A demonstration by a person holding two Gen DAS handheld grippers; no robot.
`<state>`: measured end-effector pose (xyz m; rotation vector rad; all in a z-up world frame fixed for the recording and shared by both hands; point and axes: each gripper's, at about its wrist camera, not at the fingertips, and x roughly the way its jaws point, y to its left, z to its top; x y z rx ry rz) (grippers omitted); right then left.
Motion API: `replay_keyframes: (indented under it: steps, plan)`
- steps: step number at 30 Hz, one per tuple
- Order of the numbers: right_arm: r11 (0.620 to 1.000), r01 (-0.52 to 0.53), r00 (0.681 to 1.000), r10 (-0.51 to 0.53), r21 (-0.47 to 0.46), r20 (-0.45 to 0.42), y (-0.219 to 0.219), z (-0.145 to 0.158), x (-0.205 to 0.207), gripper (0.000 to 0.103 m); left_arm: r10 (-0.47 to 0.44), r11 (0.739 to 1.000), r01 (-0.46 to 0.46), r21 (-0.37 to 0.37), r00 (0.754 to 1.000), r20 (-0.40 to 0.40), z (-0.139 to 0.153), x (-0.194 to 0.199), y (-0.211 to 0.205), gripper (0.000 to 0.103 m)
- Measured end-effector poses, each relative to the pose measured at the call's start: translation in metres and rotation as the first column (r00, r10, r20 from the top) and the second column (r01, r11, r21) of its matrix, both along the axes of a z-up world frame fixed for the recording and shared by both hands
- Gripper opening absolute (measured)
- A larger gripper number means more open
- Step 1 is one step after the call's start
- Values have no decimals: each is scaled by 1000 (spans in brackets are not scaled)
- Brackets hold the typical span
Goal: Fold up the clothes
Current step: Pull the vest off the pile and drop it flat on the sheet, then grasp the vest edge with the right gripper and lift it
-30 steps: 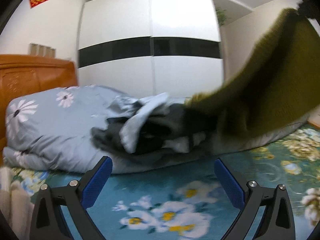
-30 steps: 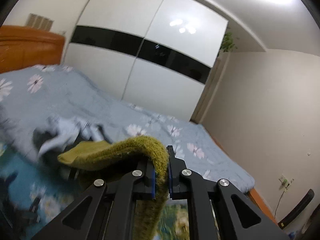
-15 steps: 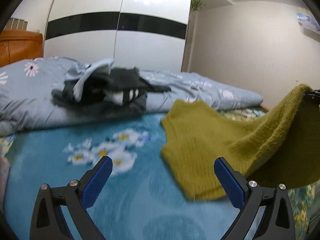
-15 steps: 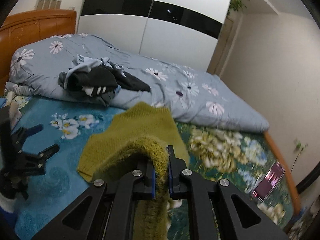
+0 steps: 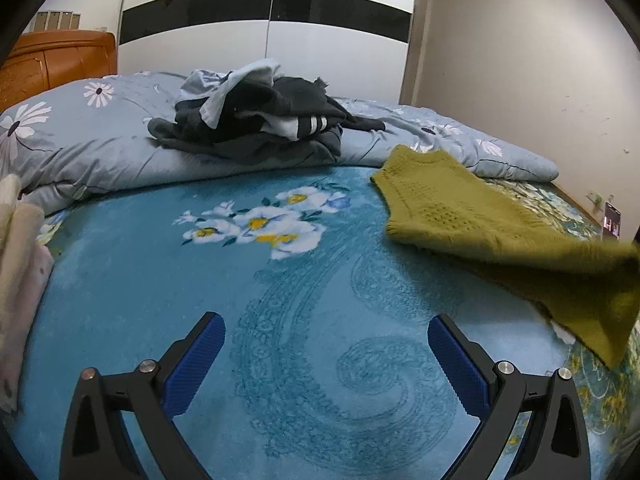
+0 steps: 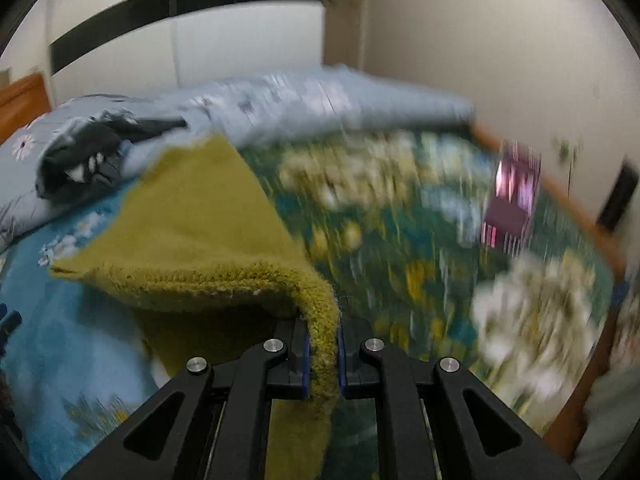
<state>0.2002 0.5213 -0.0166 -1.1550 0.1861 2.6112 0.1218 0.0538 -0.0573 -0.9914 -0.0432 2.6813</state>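
— Left wrist view, nearest first: what do you have?
— My left gripper (image 5: pixel 326 354) hovers wide apart, holding nothing, over the blue floral blanket (image 5: pixel 280 300).
— And the other claw?
— My right gripper (image 6: pixel 323 354) is clamped on an edge of the olive knit sweater (image 6: pixel 192 216), which trails across the blanket. Farther back, dark clothes (image 5: pixel 256 120) are heaped on a grey quilt (image 5: pixel 92 140).

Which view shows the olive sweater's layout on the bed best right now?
The left wrist view: the olive sweater is sharp, spread on the blue blanket. The right wrist view is blurred, showing mainly the edge pinched in the right hand-held gripper.
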Motion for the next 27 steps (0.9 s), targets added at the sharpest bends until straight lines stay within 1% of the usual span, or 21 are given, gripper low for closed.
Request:
replay_keyframes:
  steps: [2, 4, 7, 9, 10, 12, 15, 17, 19, 23, 26, 27]
  plan:
    - [999, -26, 999, 27, -34, 19, 1, -14, 7, 11, -4, 1000, 4, -8, 1000, -3, 2, 0, 4, 103]
    - [998, -62, 998, 62, -12, 20, -7, -15, 12, 12, -10, 1000, 9, -20, 1000, -12, 5, 2, 8, 103]
    - [992, -115, 993, 115, 43, 6, -19, -7, 22, 14, -5, 999, 3, -47, 1000, -30, 9, 8, 13, 103]
    - [987, -144, 989, 145, 65, -9, -24, 1, 33, 18, 7, 998, -9, -55, 999, -36, 10, 12, 11, 103]
    - [986, -149, 988, 151, 75, -18, -25, 4, 39, 20, 14, 998, -17, -59, 999, -40, 10, 13, 10, 103]
    - [982, -161, 985, 165, 100, -40, -29, 10, 51, 21, 29, 997, -32, -70, 998, -48, 10, 16, 8, 103]
    - [970, -185, 976, 200, 157, -86, -47, 25, 57, 25, 64, 995, -68, -75, 996, -54, 10, 19, 1, 103]
    - [957, -253, 957, 269, 141, -111, -70, 29, 44, 31, 80, 994, -83, -64, 995, -51, 11, 19, -4, 103]
    - [934, -339, 929, 352, 112, -117, -100, 28, 21, 41, 84, 994, -88, -64, 995, -57, 13, 21, -9, 103]
    - [863, -502, 858, 505, 63, -91, -173, 11, -35, 43, 95, 993, -99, -69, 993, -69, 16, 26, -20, 103]
    - [822, -569, 821, 569, 24, -46, -222, -12, -77, 43, 116, 990, -122, -76, 990, -76, 18, 27, -37, 103]
    - [815, -579, 815, 579, 22, -32, -234, -19, -86, 43, 122, 989, -128, -73, 990, -75, 18, 27, -43, 103]
